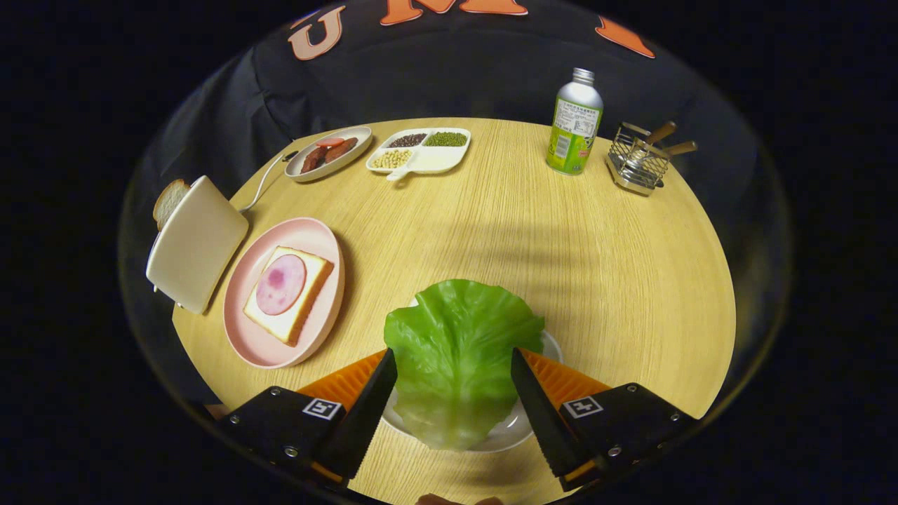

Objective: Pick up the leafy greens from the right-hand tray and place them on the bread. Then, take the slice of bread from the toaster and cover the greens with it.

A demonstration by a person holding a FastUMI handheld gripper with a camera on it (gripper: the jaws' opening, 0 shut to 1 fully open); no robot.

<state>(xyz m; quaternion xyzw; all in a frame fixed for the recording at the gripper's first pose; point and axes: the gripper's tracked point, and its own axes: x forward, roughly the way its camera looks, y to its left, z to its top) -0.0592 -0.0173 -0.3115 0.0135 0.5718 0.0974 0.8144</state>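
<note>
A green lettuce leaf (pixel 456 351) lies on a small white tray (pixel 549 345) on the round wooden table. My gripper (pixel 454 356) is open and low over it, with the leaf between the two fingers and reaching beyond their tips; the fingertips sit at the leaf's left and right edges. Beyond the fingers to the left, a pink plate (pixel 249 337) holds a slice of bread (pixel 309 298) topped with a round of ham (pixel 280 283). Left of the plate stands a cream toaster (pixel 196 242) with a second bread slice (pixel 168 200) sticking out of its top.
At the far side of the table are an oval dish of sausages (pixel 327 153), a divided dish of beans (pixel 419 149), a green and silver bottle (pixel 574 125) and a wire caddy with wooden-handled utensils (pixel 640 160). The toaster's cord (pixel 263 184) runs back past the sausage dish.
</note>
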